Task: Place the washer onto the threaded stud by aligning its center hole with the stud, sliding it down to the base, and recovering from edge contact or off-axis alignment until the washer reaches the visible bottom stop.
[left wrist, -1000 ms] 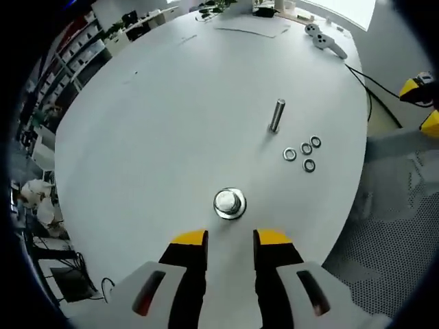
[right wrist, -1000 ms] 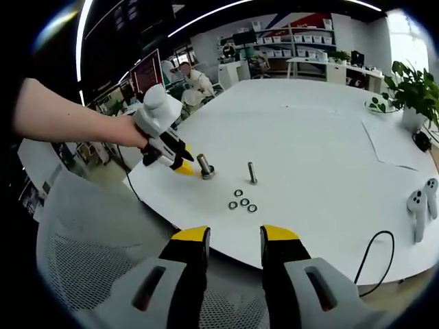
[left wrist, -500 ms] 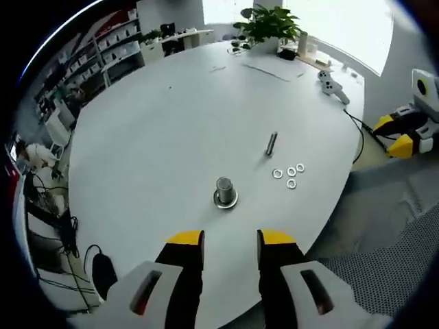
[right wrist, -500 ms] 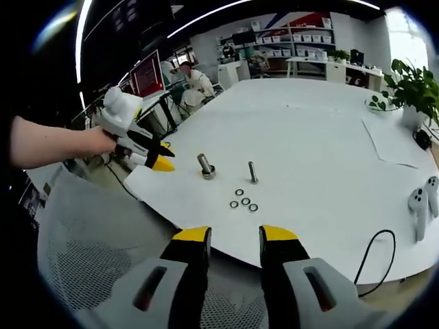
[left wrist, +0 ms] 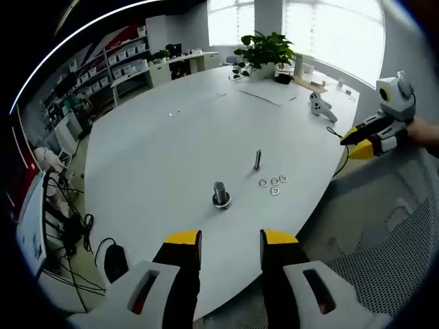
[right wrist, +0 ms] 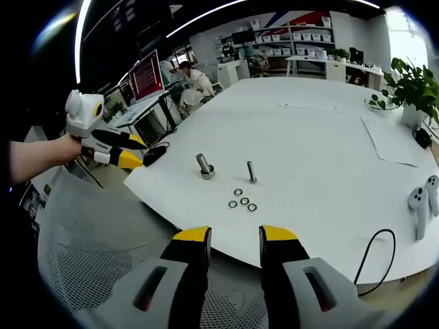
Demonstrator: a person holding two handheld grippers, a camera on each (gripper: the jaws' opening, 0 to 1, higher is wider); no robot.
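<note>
Right yellow-tipped gripper [right wrist: 233, 238] and left yellow-tipped gripper [left wrist: 230, 241] both empty with jaws apart, off the white round table [right wrist: 329, 137]; small silver steel washers [right wrist: 243, 203] lie dead ahead of right, nearer it, upright threaded stud [right wrist: 251, 171] just beyond.

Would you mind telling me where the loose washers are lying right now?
The four washers lie clustered on the white table near its front edge, just ahead of the slim upright bolt and to the right of the stud in the right gripper view.

Bright window [left wrist: 329, 27] glare (fisheye-bent edges), sharp centre.
</note>
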